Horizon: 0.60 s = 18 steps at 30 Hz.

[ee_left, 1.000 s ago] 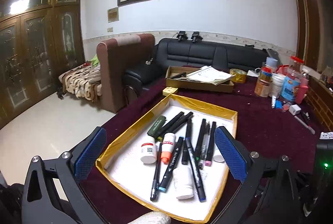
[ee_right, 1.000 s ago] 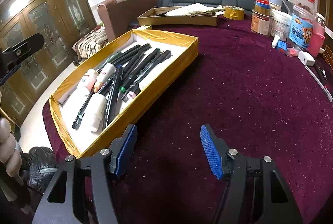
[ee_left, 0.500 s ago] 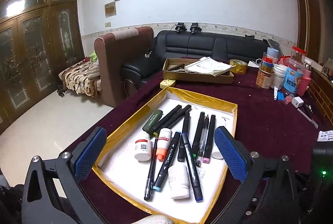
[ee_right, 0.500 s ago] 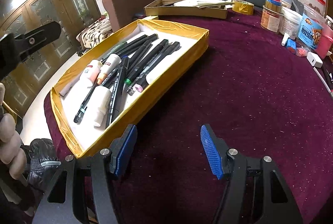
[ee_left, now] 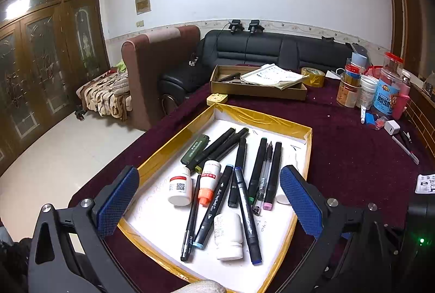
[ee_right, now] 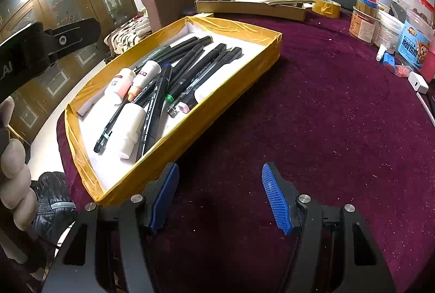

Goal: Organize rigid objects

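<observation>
Lying between open left claw point(ee_left: 209, 200), pens point(ee_left: 239, 173)

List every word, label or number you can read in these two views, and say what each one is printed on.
"TEST": thin black pen, near its tip.
"AI": left gripper's body, end of a cut-off word.
QR code, text unreadable: white bottle.
Red label, too blurred: orange-capped bottle.
White print, too small: blue-tipped marker, green marker.
Blue label, characters illegible: plastic jar.
</observation>
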Available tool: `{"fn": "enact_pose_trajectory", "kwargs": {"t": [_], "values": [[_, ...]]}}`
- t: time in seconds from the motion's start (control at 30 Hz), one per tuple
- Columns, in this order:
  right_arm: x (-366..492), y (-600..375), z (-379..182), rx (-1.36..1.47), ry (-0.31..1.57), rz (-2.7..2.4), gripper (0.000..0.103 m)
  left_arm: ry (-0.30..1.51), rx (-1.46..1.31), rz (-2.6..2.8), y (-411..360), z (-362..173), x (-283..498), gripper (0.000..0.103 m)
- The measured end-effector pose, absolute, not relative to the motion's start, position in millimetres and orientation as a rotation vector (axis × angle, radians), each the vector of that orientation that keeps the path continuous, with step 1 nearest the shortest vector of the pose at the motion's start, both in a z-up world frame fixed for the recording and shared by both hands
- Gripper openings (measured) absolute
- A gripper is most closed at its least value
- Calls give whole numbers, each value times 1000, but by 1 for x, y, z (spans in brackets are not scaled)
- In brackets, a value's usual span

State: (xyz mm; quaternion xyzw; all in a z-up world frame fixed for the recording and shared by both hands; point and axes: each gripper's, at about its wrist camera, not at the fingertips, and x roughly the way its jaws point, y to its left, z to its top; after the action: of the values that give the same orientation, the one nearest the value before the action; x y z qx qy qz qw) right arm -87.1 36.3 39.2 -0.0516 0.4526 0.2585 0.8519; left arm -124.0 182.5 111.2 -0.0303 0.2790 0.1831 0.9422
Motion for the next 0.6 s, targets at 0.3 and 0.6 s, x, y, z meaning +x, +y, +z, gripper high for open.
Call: {"fn": "enact_pose_trajectory", "kwargs": {"t": [0.3,0.6], "values": [[-87,41,36,-138,960,532,59,600,-77,360,184,103,-121,103],[-88,47,35,-153,968,531,59,622,-94,354,189,99,-119,103]]}}
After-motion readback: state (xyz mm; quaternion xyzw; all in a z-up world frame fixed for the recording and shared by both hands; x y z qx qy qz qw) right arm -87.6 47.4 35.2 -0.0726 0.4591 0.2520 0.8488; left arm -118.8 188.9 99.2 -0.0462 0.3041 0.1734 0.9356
